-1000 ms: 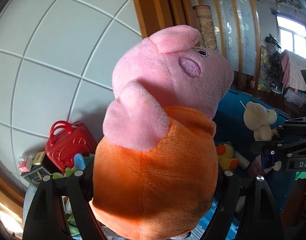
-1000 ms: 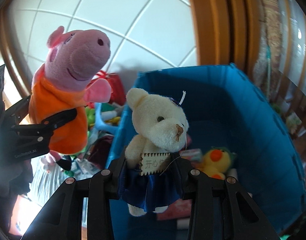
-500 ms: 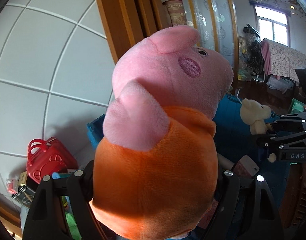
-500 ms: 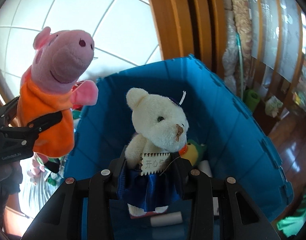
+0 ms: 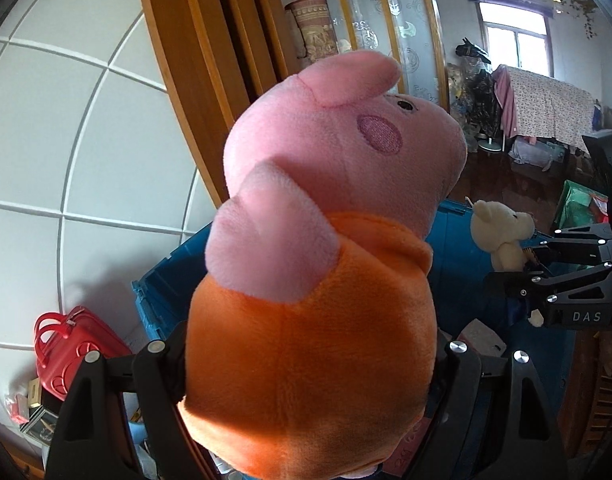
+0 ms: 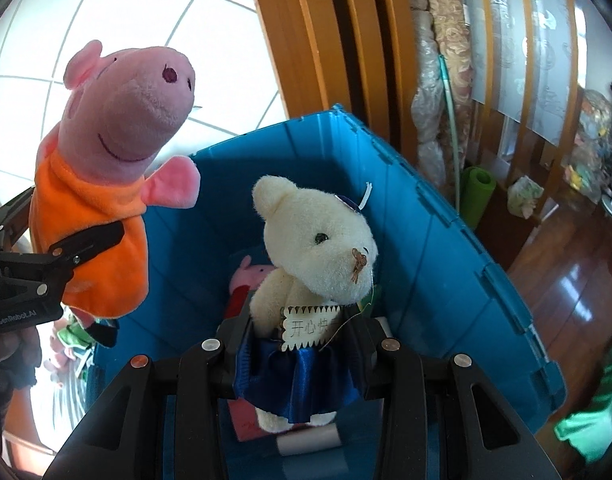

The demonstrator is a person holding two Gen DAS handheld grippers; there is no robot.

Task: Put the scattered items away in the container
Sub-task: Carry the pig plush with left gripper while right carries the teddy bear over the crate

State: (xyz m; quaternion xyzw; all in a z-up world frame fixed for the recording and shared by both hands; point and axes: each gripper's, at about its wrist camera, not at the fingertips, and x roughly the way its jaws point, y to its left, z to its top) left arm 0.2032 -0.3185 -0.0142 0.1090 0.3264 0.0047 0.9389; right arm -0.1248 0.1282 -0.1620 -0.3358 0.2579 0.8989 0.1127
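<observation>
My left gripper is shut on a pink pig plush in an orange dress, which fills the left wrist view. In the right wrist view the same pig plush hangs at the left rim of the blue crate. My right gripper is shut on a cream teddy bear in a blue satin skirt, held over the crate's inside. From the left wrist view the bear and the right gripper show at the right. A small pink plush lies in the crate.
A red toy case and loose items sit on the floor left of the crate. A white tiled wall and a wooden door frame stand behind it. A green roll leans beyond the crate's right wall. Dark wooden floor spreads right.
Both grippers have swung across toward the crate with their toys still held. The crate now fills more of the right wrist view, and the red case has slid to the left wrist view's lower left.
</observation>
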